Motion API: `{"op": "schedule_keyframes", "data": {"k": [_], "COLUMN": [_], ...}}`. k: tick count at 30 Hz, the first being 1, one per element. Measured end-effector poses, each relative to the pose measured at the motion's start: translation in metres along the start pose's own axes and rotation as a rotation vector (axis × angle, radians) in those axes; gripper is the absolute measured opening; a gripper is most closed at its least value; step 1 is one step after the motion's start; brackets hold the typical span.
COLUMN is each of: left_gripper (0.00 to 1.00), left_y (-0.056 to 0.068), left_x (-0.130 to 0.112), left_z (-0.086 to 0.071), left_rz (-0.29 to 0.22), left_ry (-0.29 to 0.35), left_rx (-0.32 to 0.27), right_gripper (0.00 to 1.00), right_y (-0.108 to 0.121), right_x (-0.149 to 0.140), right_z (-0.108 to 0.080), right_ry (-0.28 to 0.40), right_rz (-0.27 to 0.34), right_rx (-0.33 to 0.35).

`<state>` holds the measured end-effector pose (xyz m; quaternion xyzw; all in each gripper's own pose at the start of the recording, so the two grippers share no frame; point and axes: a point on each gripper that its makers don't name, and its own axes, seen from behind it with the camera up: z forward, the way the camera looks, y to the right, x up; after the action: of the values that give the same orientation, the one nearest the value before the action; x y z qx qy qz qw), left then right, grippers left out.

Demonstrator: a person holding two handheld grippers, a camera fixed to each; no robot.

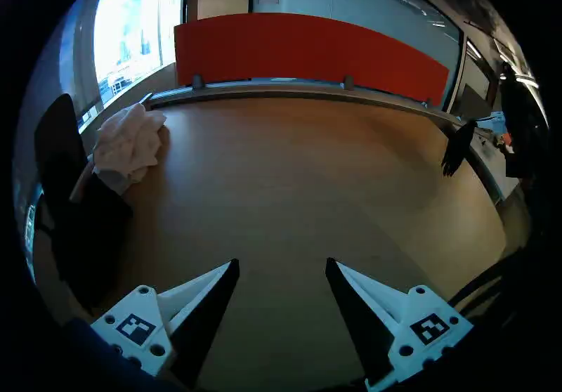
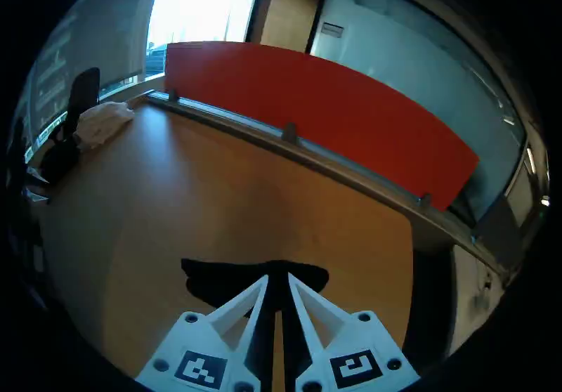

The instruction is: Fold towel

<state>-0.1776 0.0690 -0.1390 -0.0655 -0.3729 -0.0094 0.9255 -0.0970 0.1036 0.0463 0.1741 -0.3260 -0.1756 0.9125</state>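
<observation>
Left gripper view, gripper: the left gripper (image 1: 281, 265) hangs low over the bench (image 1: 295, 181), its two fingers spread wide apart with nothing between them.
Left gripper view, towel: the towel (image 1: 128, 141) sits as a pale crumpled heap at the bench's far left edge, well apart from the fingers, with a dark chair (image 1: 62, 154) just beside it.
Left gripper view, backdrop: a red divider (image 1: 309, 51) runs along the back of the bench. There's a dark shape (image 1: 456, 149) at the right edge, and I can't tell what it is.
Right gripper view, gripper: the right gripper (image 2: 278, 279) has its fingers drawn together to a narrow slit. It holds nothing, and its shadow falls on the bare wood below.
Right gripper view, towel: the towel (image 2: 102, 121) is here too, bunched in the far left corner by the chair (image 2: 81, 93), a long way across the bench (image 2: 232, 202).
Done so far: nothing that I can see. No edge is laid flat and no fold is made.
Left to do: by my reckoning, everything. That means reaching the heap, taking hold of it, spreading it out on the open wood and then folding it.
</observation>
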Motion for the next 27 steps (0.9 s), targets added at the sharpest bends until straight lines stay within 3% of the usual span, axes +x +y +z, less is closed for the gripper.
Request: {"op": "schedule_keyframes", "data": {"k": [11, 27], "left_gripper": [0.91, 0.91], "left_y": [0.004, 0.014], "left_x": [0.000, 0.004], "left_z": [0.003, 0.007], "left_rz": [0.007, 0.028], "left_ry": [-0.010, -0.015], "left_rx": [0.009, 0.003], "right_gripper": [0.04, 0.04], "right_y": [0.028, 0.029], "right_x": [-0.025, -0.053], "right_z": [0.007, 0.007], "right_ry": [-0.044, -0.075], "right_rz": [0.035, 0.065], "right_rx": [-0.026, -0.026]}}
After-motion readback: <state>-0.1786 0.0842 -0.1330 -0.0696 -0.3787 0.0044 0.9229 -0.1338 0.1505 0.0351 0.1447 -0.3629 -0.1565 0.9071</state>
